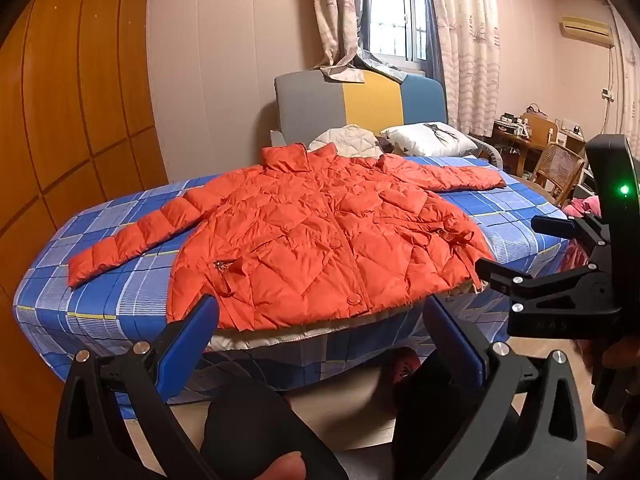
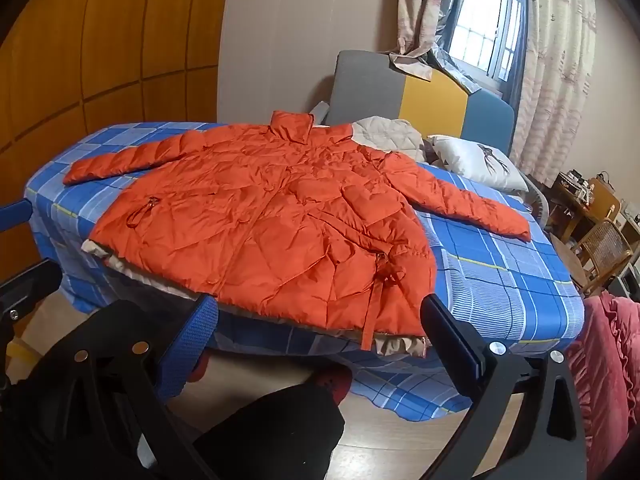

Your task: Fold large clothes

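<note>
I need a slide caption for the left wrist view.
Open left gripper faces an orange quilted jacket spread flat on a blue checked bed.

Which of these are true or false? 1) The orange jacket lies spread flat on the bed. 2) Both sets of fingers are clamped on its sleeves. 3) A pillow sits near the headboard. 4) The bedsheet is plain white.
1) The orange jacket lies spread on the bed, sleeves out: true.
2) False: the left gripper and right gripper hold their fingers wide apart, short of the jacket, gripping nothing.
3) A white pillow sits by the headboard: true.
4) False: the sheet is blue plaid.
</note>
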